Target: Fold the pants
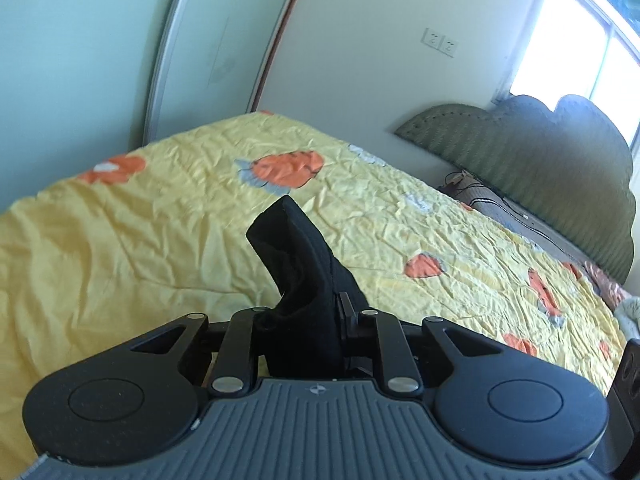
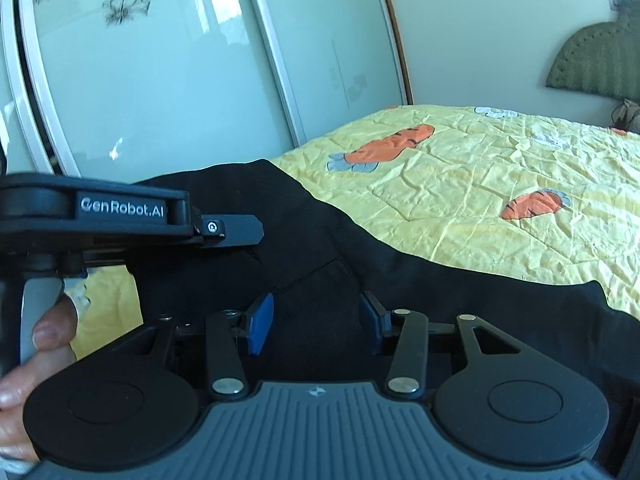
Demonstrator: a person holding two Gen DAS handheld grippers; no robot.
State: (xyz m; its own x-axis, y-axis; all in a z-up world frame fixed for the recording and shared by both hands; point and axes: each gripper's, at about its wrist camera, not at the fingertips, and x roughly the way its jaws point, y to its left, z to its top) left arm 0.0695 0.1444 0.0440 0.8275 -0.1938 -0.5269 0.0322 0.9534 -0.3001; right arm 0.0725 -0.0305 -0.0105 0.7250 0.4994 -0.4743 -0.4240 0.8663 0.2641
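Observation:
The black pants [image 2: 360, 256] lie spread over the yellow bedspread [image 2: 500, 168] in the right wrist view. My left gripper [image 1: 308, 312] is shut on a bunched fold of the pants [image 1: 296, 248], which sticks up between its fingers and hides them. My right gripper [image 2: 316, 320] is open, its blue pads [image 2: 260, 324] just above the black cloth with nothing between them. The left gripper [image 2: 232, 232] also shows in the right wrist view, at the left over the pants, held by a hand [image 2: 44, 344].
The bed carries a yellow cover with orange carrot prints [image 1: 288, 168]. A green padded headboard [image 1: 540, 152] stands at the far right. Sliding wardrobe doors [image 2: 180, 60] run along the far side of the bed. A bright window [image 1: 580, 40] is at the upper right.

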